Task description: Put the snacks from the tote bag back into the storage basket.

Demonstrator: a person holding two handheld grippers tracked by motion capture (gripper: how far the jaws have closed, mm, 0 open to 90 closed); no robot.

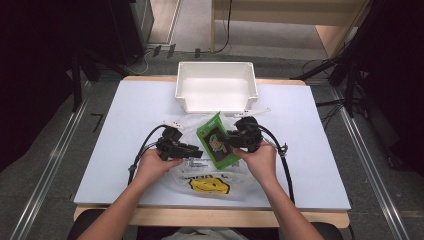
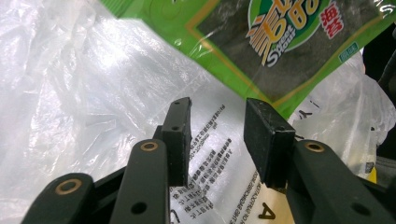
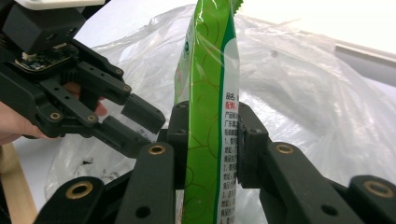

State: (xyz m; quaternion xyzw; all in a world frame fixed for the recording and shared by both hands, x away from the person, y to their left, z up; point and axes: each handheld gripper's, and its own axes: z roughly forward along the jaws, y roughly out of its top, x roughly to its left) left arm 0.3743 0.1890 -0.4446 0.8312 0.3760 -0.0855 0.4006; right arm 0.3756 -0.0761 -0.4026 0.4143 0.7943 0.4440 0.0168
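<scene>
Right gripper (image 3: 211, 154) clamps green seaweed packet (image 1: 216, 141) upright over clear plastic bag (image 1: 210, 177) on counter; left gripper (image 2: 215, 140) fingers open, empty. Bag mouth unheld, so packet may snag or slide off.

green packet (image 1: 216, 142) with dark panel; clear bag (image 1: 210, 172), yellow print.
</scene>
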